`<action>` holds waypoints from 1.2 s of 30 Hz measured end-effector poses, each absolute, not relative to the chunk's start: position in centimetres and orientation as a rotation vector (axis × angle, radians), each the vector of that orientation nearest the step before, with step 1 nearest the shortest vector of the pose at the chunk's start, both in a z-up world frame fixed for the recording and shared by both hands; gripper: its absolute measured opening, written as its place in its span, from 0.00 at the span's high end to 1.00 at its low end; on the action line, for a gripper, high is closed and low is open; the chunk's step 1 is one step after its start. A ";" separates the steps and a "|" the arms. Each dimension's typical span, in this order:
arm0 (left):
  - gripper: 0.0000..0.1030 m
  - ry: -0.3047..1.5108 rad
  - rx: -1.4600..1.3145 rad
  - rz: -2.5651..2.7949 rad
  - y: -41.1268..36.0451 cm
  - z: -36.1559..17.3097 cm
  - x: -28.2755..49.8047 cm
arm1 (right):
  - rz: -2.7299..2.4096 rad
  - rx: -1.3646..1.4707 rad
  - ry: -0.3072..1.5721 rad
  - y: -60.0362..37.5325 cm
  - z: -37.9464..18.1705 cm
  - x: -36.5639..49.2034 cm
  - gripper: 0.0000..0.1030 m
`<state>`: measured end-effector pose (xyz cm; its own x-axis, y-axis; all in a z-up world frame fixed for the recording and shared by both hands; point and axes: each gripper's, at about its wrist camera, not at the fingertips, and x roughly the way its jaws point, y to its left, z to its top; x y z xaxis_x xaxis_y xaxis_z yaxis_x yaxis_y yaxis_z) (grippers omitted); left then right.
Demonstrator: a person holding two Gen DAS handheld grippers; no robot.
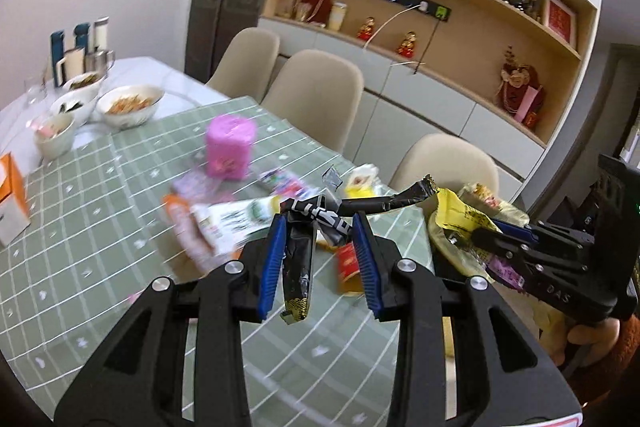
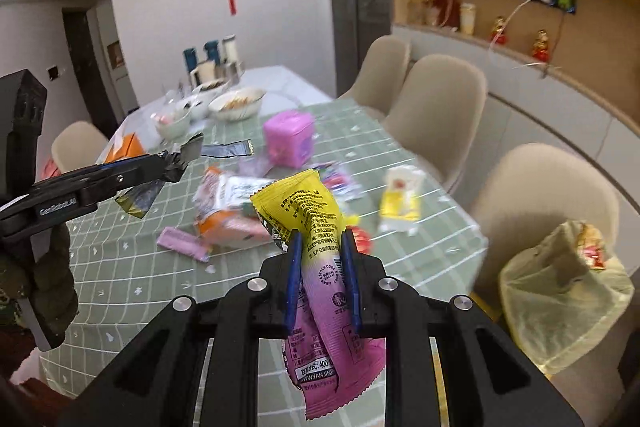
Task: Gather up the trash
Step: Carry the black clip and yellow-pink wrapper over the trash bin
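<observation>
**Both tools carry wrappers above the tabletop**

The left tool (image 1: 320, 231) is clamped on a crumpled black foil wrapper (image 1: 298, 267). The right tool (image 2: 322, 255) is clamped on a yellow-and-pink plastic snack packet (image 2: 320, 291). Loose wrappers (image 2: 232, 203) litter the green checked tabletop (image 2: 120, 267) at 12 o'clock.

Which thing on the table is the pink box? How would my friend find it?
Look at the green checked tablecloth on the dining table. Past the heap of flat snack wrappers, towards the white bowls, stands the pink box. It is the only blocky, upright, all-pink thing there.
</observation>
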<state>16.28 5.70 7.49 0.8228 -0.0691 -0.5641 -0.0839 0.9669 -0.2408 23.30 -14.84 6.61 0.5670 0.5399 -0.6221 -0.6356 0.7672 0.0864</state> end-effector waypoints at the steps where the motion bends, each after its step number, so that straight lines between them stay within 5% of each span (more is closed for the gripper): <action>1: 0.68 0.602 -0.256 0.004 4.7 7.8 16.9 | 0.684 -0.147 0.666 -15.9 6.8 23.5 0.81; 19: 0.68 0.584 -0.126 -0.190 -15.9 10.4 28.7 | 0.403 -0.014 0.588 -38.7 7.6 29.1 0.81; 36: 0.68 0.754 -0.232 -0.526 -31.7 3.5 44.9 | 0.196 0.097 0.612 -54.0 4.0 34.1 0.81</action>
<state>44.93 -31.70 3.47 0.6082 -0.5319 -0.5892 0.3694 0.8467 -0.3830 34.10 -53.97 3.97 0.8007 0.2113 -0.5605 -0.1541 0.9769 0.1481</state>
